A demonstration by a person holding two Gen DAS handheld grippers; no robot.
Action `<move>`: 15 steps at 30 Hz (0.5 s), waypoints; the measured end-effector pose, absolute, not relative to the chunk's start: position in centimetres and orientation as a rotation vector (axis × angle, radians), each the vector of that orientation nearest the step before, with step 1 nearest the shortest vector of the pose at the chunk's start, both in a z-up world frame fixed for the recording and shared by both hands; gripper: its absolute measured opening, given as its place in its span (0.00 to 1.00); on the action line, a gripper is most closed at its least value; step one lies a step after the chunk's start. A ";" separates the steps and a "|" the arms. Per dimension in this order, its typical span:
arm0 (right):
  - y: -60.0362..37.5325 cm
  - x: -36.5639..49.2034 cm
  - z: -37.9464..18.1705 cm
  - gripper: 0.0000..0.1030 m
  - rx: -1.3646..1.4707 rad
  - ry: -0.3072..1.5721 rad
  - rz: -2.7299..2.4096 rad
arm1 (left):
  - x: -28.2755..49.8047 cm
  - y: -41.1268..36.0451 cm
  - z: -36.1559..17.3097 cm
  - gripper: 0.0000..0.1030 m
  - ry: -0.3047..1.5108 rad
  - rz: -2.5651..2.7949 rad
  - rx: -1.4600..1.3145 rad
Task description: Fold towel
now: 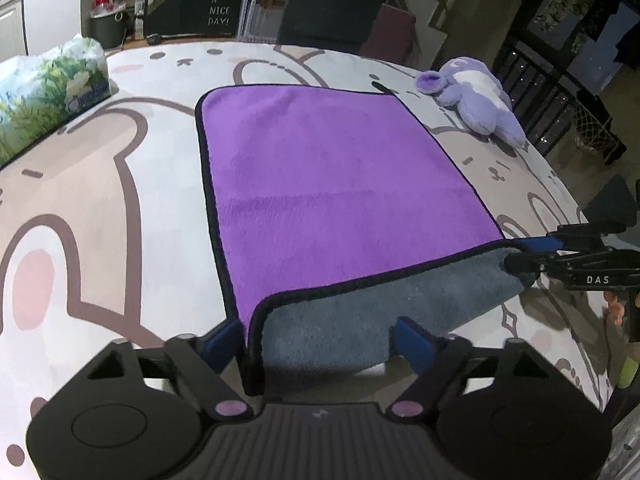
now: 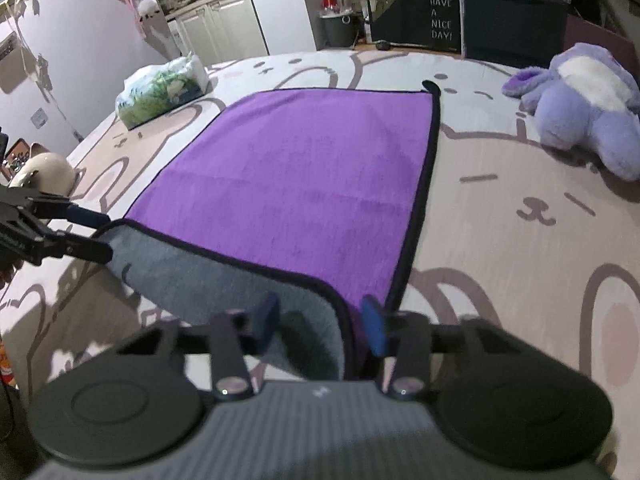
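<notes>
At six o'clock we hold one purple, black-edged microfibre towel (image 1: 320, 168) in two grippers, left gripper (image 1: 320, 340) and right gripper (image 2: 320, 320), each clamping a near corner; only the right view shows a white rounded object (image 2: 44, 172) at nine o'clock.

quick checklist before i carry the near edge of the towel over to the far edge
1. Left hand-held gripper around near-left corner of towel: ok, though closure cannot tell.
2. Right hand-held gripper around near-right corner: ok, closure cannot tell.
3. Near edge lifted, grey underside showing: ok.
4. Far half lying flat: ok.
5. Plush toy and tissue pack off the towel: ok.
6. Near edge taut: not ok, it sags.
</notes>
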State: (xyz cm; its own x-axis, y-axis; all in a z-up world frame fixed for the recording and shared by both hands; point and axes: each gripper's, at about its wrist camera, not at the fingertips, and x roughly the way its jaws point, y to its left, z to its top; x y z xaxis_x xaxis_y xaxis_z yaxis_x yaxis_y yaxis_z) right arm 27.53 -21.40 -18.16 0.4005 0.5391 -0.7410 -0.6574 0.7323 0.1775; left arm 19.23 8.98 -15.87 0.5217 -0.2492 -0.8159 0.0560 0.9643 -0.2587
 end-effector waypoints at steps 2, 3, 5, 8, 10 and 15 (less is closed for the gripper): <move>-21.5 27.4 -18.1 0.35 -0.152 0.886 0.757 | 19.3 9.2 -16.0 0.70 1.014 -0.177 -0.215; -21.5 27.4 -18.1 0.31 -0.151 0.894 0.752 | 19.4 9.3 -16.1 0.67 1.018 -0.171 -0.217; -21.6 27.4 -18.1 0.26 -0.154 0.908 0.739 | 19.4 9.6 -16.2 0.65 1.019 -0.152 -0.223; -21.6 27.3 -18.1 0.20 -0.164 0.918 0.733 | 19.5 10.0 -16.2 0.57 1.023 -0.135 -0.233; -21.7 27.2 -18.2 0.17 -0.171 0.922 0.734 | 19.5 10.4 -16.2 0.52 1.025 -0.128 -0.242; -21.8 27.0 -17.8 0.10 -0.187 0.915 0.743 | 19.6 10.9 -16.1 0.31 1.044 -0.112 -0.259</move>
